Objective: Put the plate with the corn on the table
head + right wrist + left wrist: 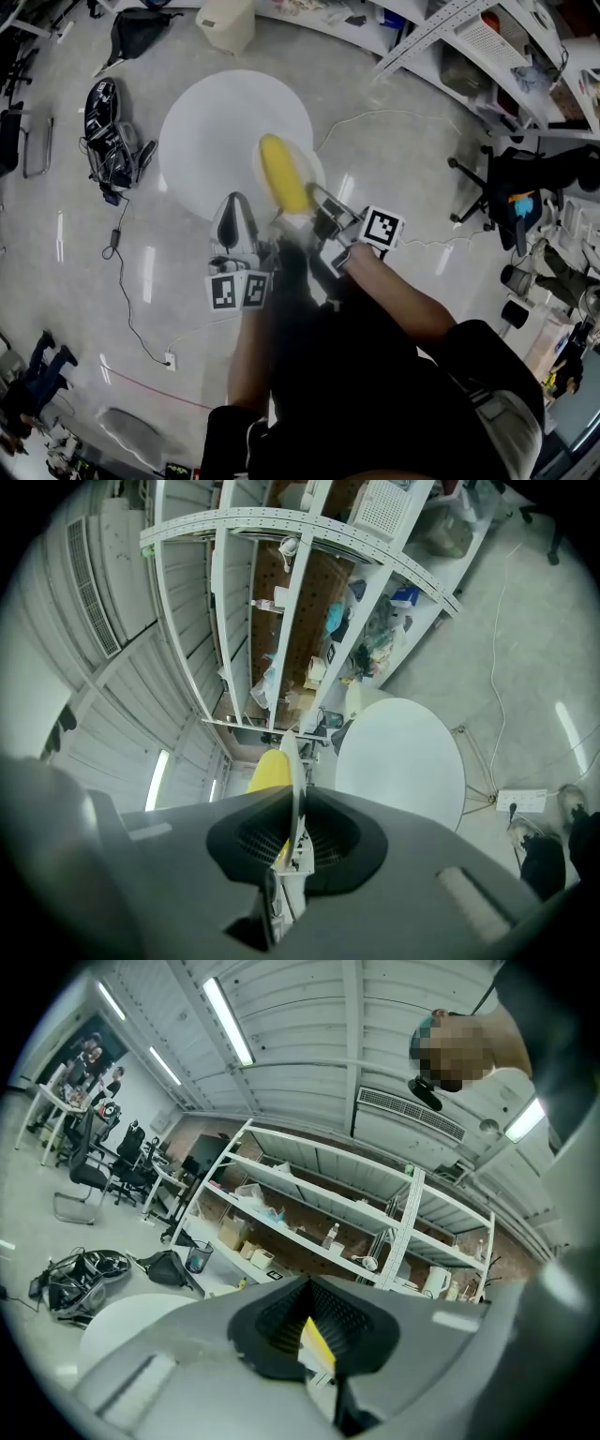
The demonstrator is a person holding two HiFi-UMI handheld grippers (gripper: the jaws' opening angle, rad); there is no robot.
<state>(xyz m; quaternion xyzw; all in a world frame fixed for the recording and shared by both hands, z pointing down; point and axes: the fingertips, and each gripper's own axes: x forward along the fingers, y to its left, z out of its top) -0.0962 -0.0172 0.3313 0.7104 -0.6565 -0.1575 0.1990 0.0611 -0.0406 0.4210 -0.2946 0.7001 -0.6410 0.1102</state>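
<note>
Fingers (pixel 251 842) near round white table (pixel 216 131), glossy floor (pixel 394 159)

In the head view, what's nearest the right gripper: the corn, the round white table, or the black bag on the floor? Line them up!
From the right gripper:
1. The corn, just ahead, on the plate it grips.
2. The round white table, beyond and below the plate.
3. The black bag, far left on the floor.

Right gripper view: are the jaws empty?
No, the right gripper is closed on the rim of the plate, seen edge-on, with the corn lying on that plate.
</note>
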